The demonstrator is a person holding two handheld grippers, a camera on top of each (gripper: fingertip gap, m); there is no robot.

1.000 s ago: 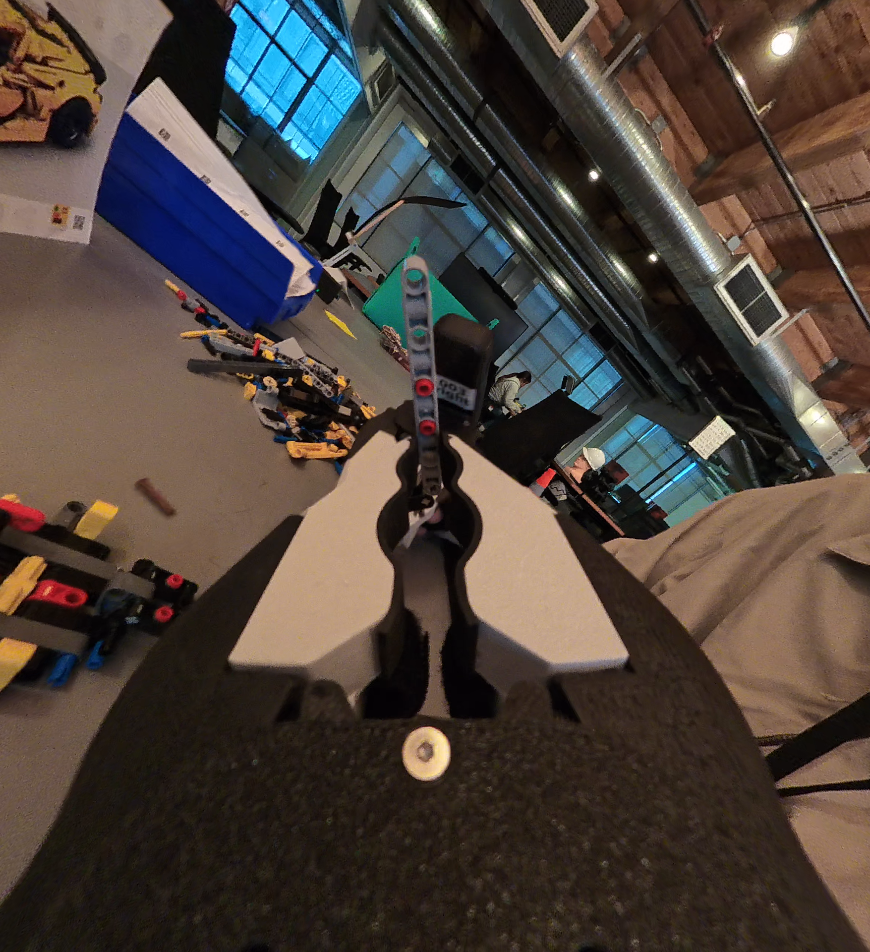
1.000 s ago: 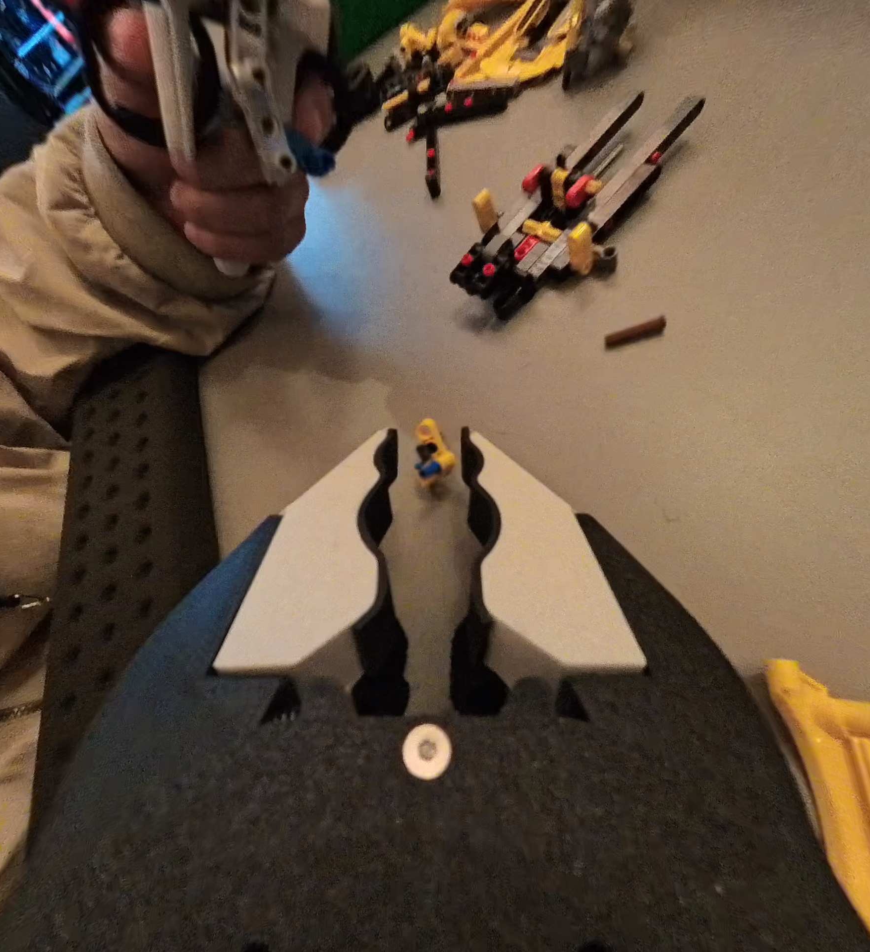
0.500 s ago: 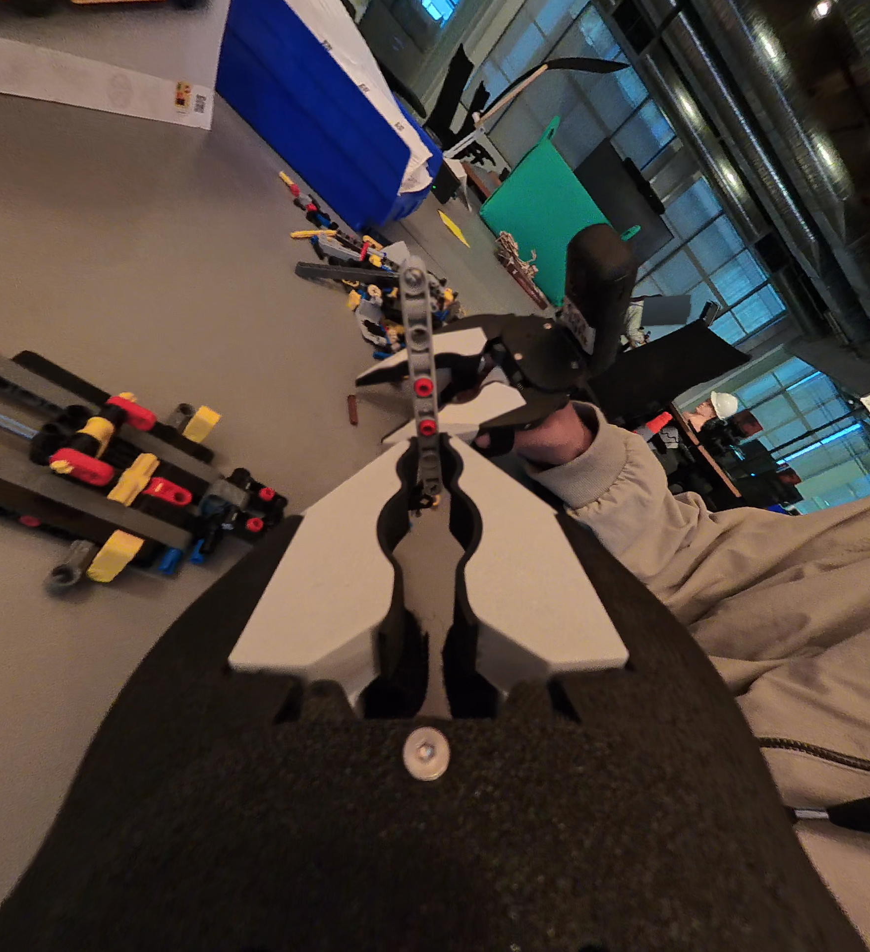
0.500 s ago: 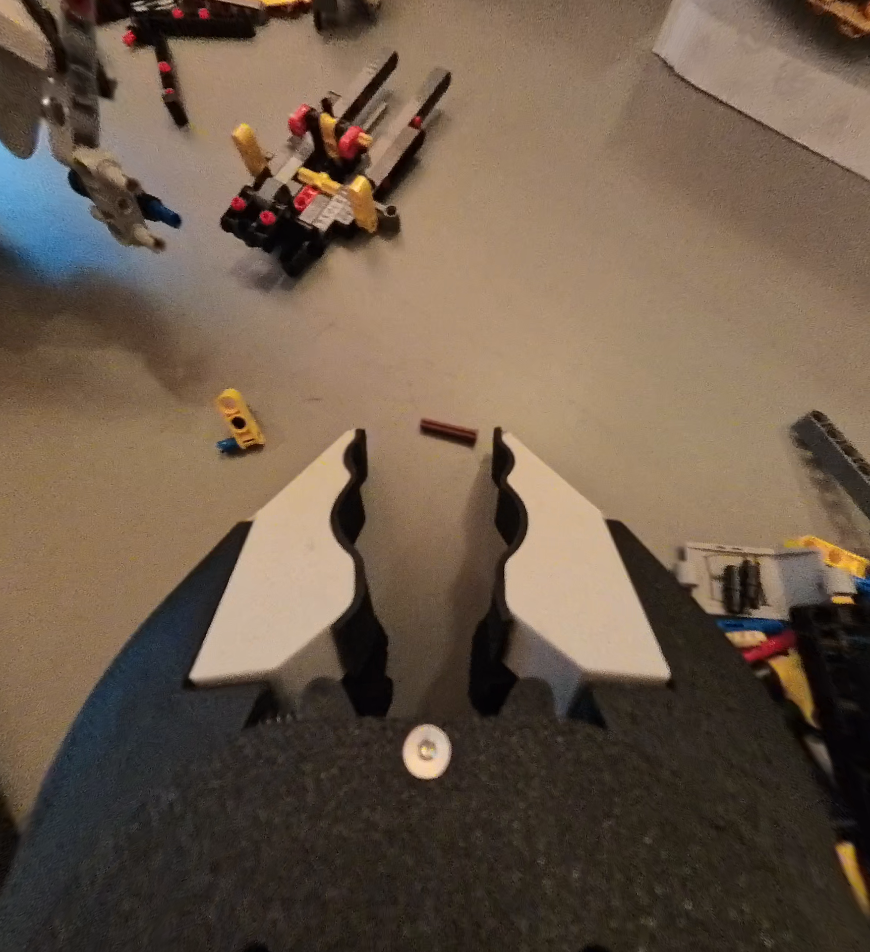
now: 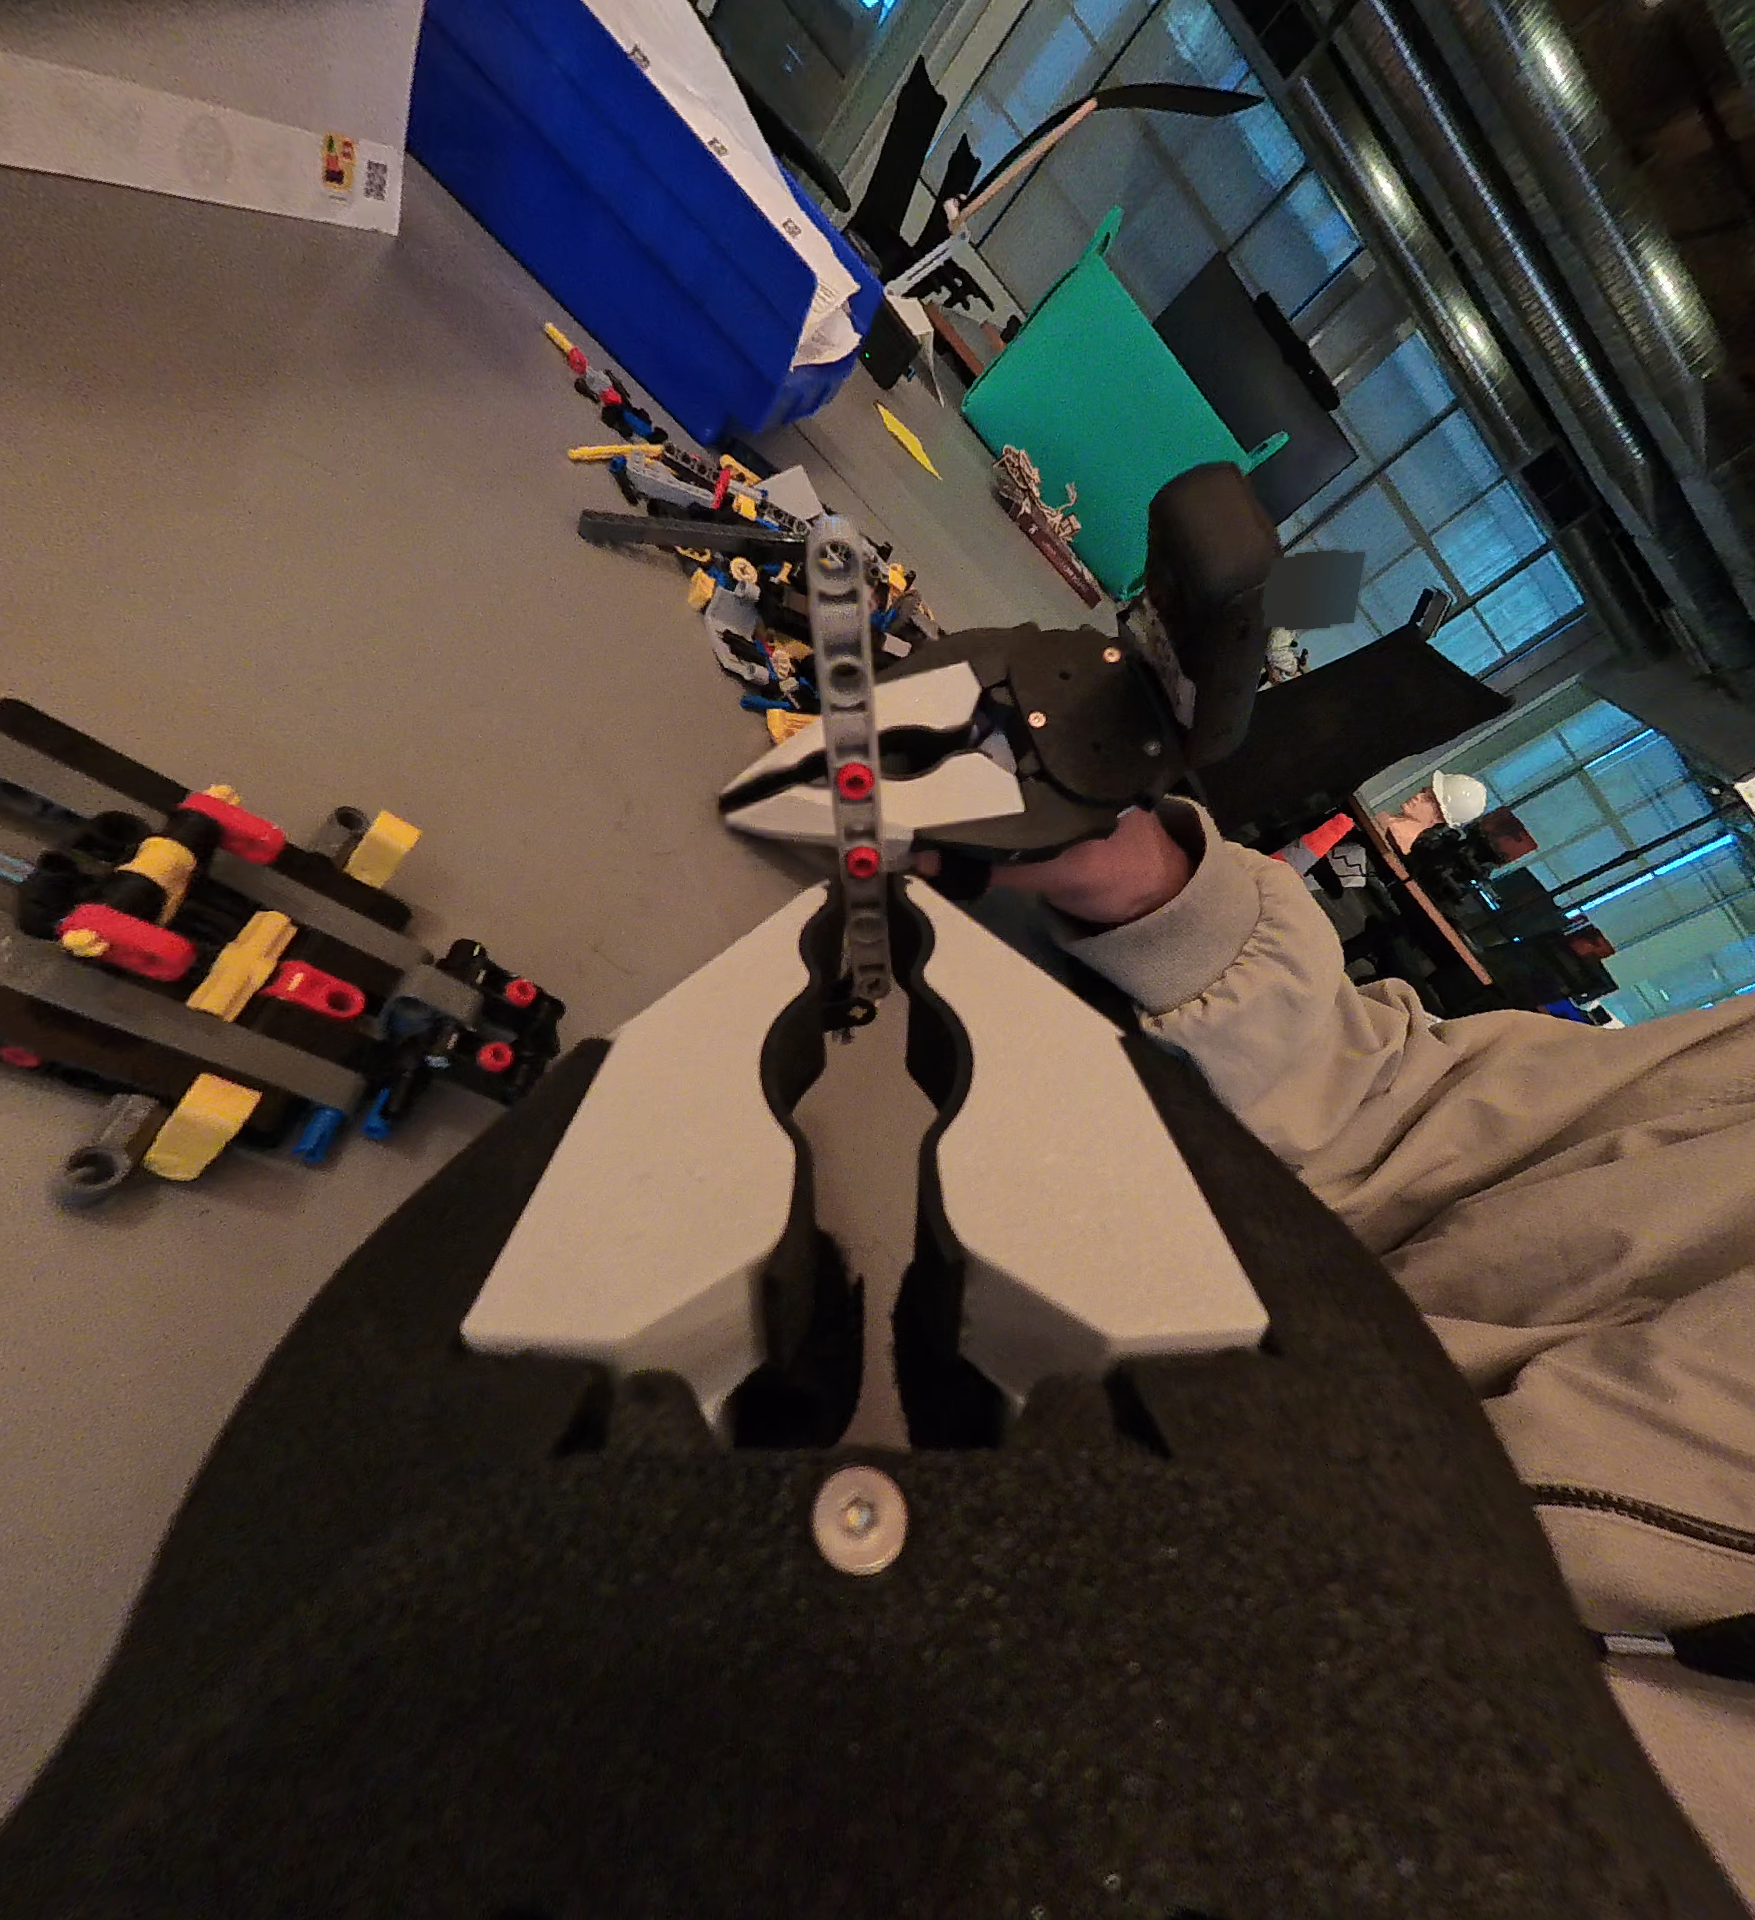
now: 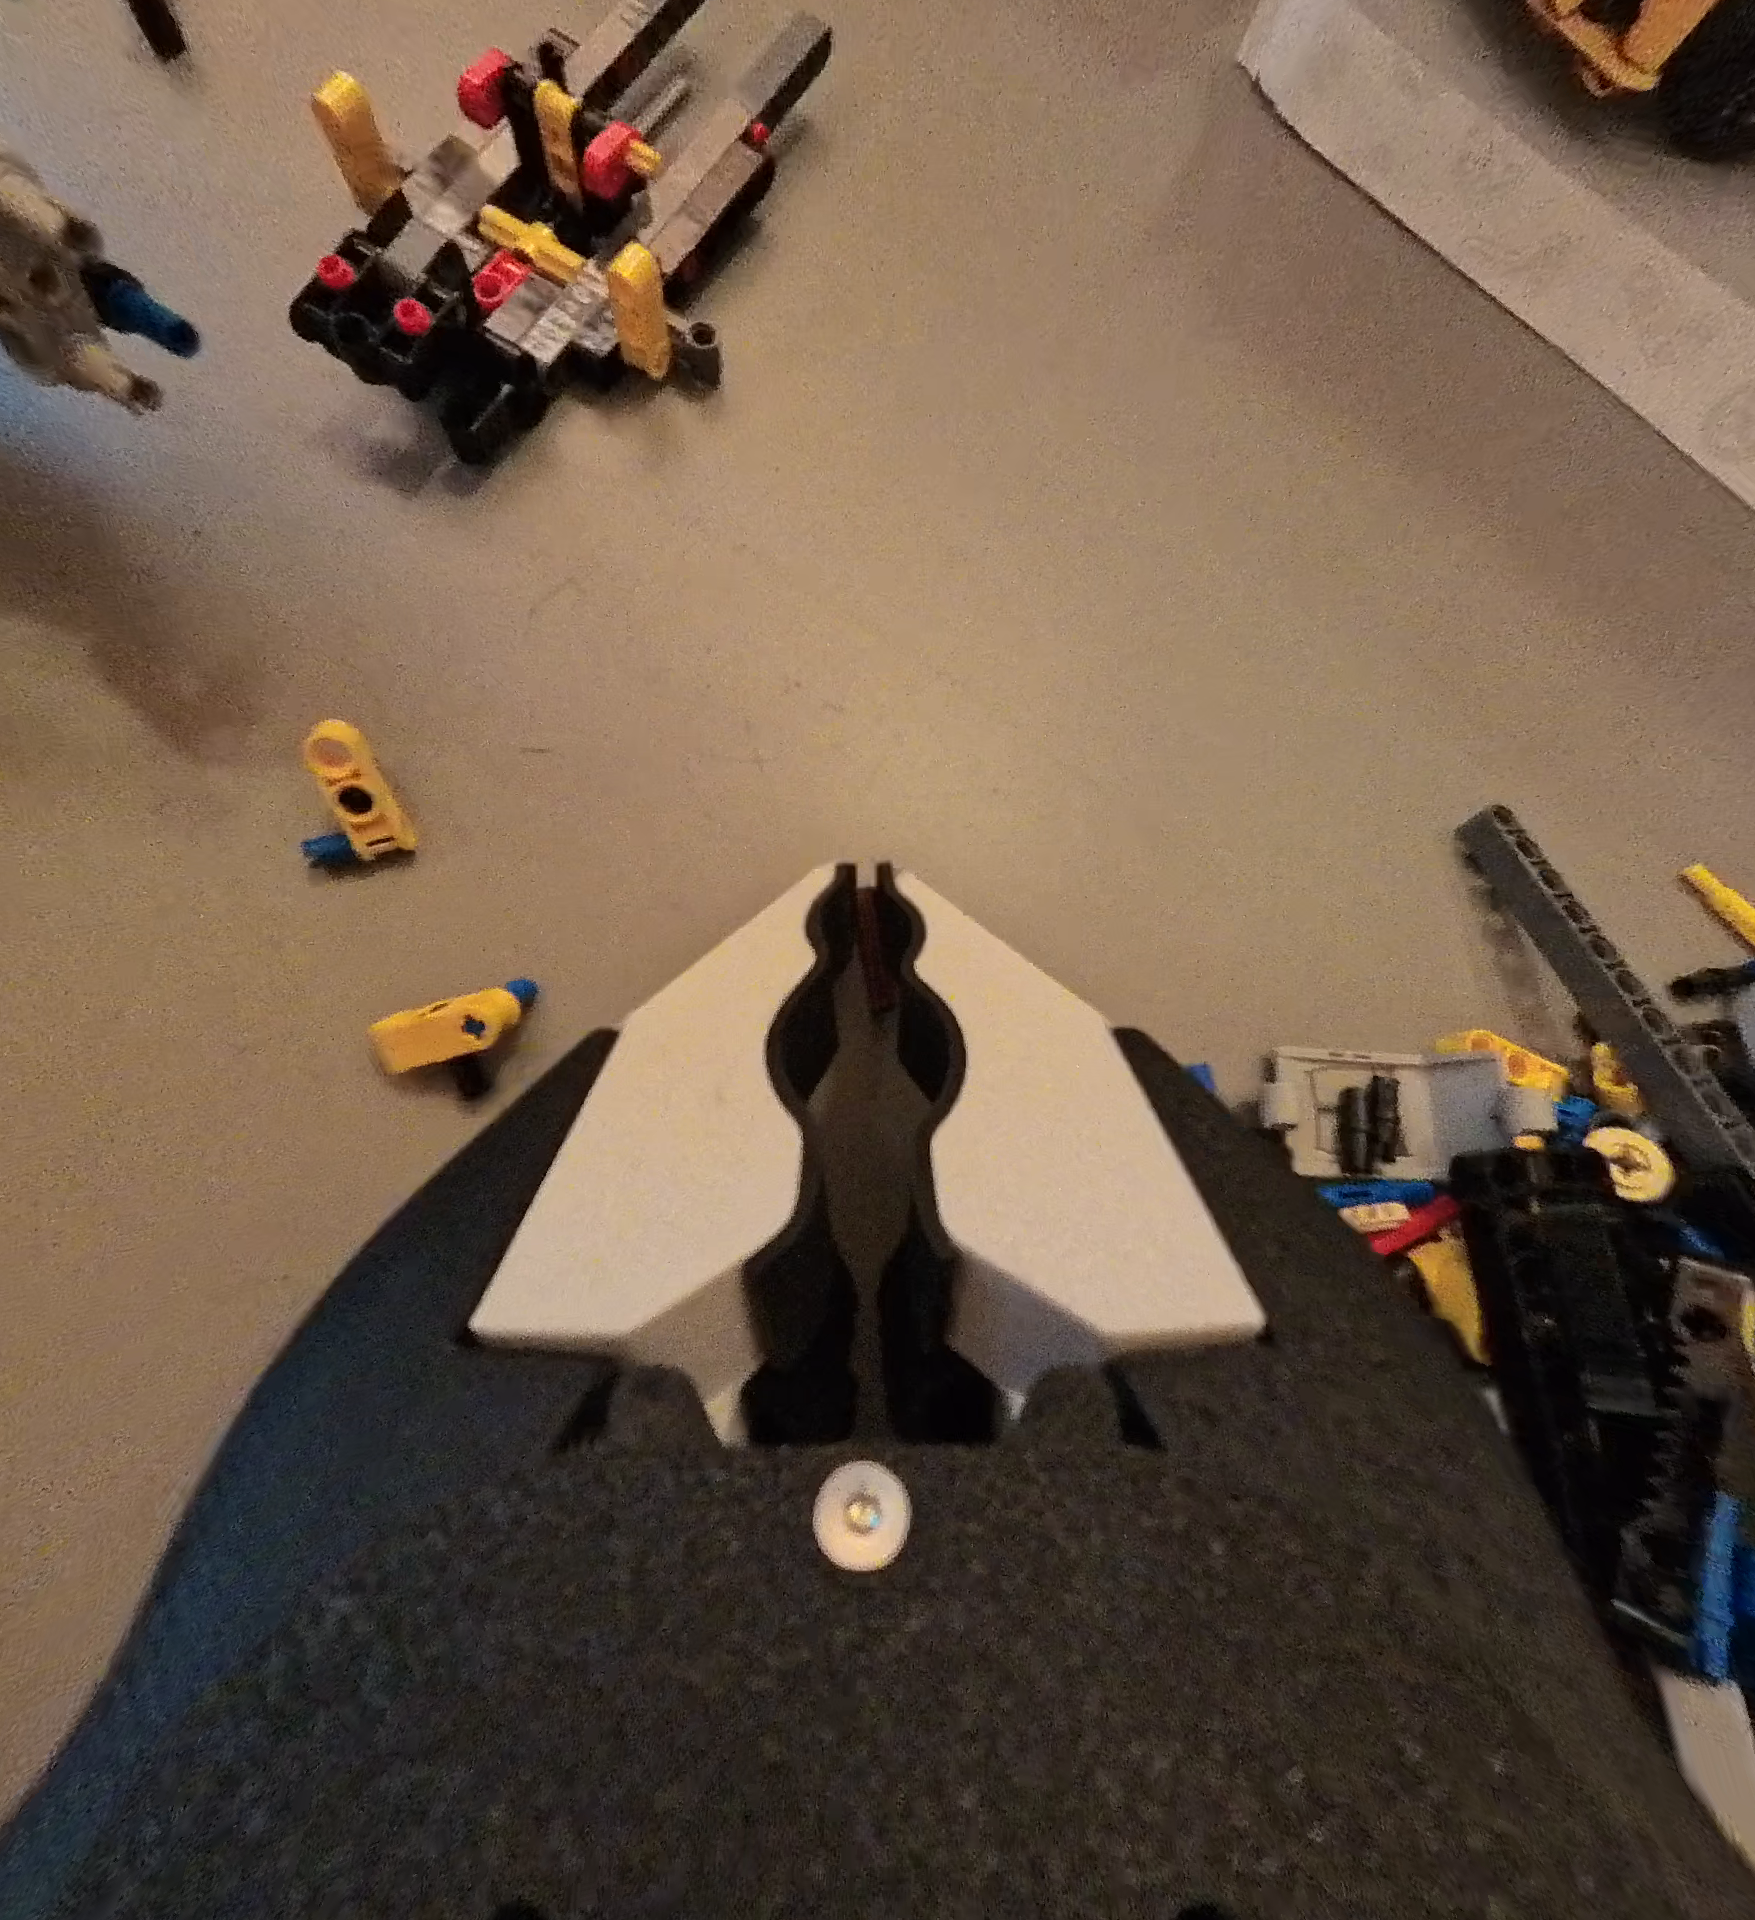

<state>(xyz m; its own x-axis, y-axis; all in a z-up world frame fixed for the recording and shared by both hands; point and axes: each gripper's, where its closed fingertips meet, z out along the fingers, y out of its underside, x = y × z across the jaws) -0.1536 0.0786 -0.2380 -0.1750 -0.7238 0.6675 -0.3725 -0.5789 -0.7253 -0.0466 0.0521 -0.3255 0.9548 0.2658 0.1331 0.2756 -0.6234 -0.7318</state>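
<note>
While the left gripper (image 5: 865, 920) pinches a grey holed beam (image 5: 845, 686) with red pins (image 5: 854, 779) clear of the table (image 6: 1060, 623), the right gripper (image 6: 868, 883) sits low, its tips pressed on what seems a short brown axle (image 6: 875, 951), near a yellow connector (image 6: 437, 1034).

right gripper (image 6: 865, 873) now closed on brown pin (image 6: 875, 956), lowered to table

My left camera looks low across the table (image 5: 229, 499), tilted; my right looks steeply down, close; both catch the black brick assembly (image 5: 229, 987) (image 6: 520, 260).
</note>
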